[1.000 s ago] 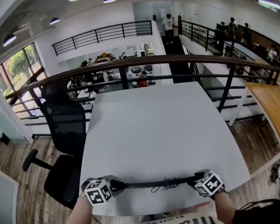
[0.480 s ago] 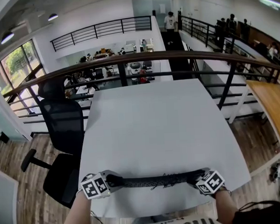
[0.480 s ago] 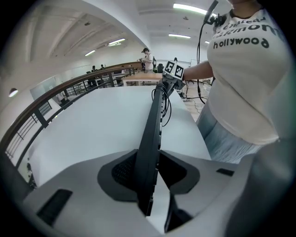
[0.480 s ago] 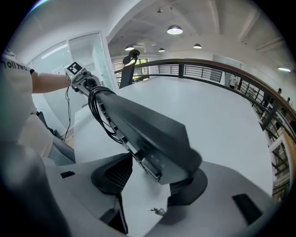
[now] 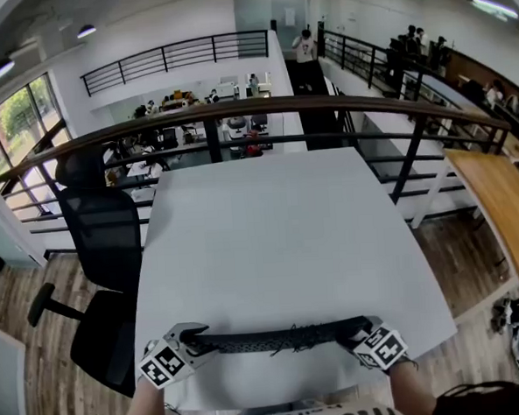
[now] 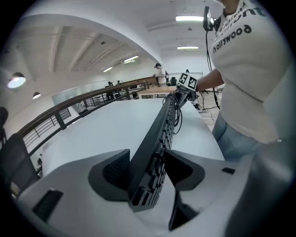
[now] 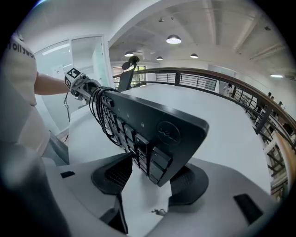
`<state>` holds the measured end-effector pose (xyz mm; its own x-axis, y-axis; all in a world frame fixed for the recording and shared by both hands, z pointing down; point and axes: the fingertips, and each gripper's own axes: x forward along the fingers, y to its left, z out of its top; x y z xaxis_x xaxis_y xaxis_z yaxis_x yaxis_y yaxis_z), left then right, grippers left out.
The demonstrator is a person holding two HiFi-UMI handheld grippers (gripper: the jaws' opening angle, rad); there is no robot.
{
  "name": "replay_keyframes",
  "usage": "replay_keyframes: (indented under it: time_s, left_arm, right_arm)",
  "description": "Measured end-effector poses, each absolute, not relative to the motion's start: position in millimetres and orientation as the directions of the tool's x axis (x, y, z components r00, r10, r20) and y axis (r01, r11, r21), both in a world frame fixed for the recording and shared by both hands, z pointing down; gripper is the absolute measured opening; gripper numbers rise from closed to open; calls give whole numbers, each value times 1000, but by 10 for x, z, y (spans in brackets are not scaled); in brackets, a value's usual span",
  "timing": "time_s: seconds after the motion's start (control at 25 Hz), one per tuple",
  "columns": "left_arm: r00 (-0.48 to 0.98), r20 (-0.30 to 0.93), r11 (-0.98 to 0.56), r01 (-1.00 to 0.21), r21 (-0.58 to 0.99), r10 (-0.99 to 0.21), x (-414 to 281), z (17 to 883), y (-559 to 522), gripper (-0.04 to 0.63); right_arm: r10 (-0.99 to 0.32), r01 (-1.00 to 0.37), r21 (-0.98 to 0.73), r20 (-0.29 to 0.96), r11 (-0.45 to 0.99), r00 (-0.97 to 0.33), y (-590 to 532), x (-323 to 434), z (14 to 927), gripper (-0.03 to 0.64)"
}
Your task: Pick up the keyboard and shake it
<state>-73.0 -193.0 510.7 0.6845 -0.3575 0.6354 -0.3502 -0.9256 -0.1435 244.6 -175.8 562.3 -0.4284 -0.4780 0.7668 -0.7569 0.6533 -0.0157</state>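
A black keyboard (image 5: 276,339) stands on its long edge, level across the front of the white table (image 5: 270,237), with its cable looped on the key side. My left gripper (image 5: 196,340) has the keyboard's left end (image 6: 162,139) between its jaws. These jaws have just been opening: the keyboard's back leans by one pad and the keys stand close beside the other, with no squeeze showing. At the other end my right gripper (image 5: 353,332) is shut on the keyboard (image 7: 152,129), which sits tilted between the pads (image 7: 189,183).
A black office chair (image 5: 104,247) stands at the table's left side. A dark railing (image 5: 262,110) runs behind the far edge, with an open floor below. A wooden table (image 5: 505,205) is at the right. The keyboard lies near the table's front edge, against my body.
The keyboard showed as a thin edge-on line; now more of its face shows, so it has rolled about its length. The left gripper's jaws stand wider. The right gripper has kept still.
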Motion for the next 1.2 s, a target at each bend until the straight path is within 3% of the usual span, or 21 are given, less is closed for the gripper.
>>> replay_keyframes:
  time_s: [0.2, 0.76, 1.2]
  left_arm:
    - [702, 595, -905, -410, -112, -392, -736, 5105, -1964, 247]
    - [756, 557, -912, -410, -6, -343, -683, 5205, -2166, 313]
    - [773, 540, -907, -418, 40, -333, -660, 5249, -2180, 314]
  right_arm:
    - [-458, -750, -42, 769, 660, -446, -1781, 2463, 5632, 238]
    - [-311, -726, -181, 816, 663, -487, -1829, 2467, 5712, 241]
    - [-369, -741, -145, 794, 656, -483, -1991, 2550, 5667, 270]
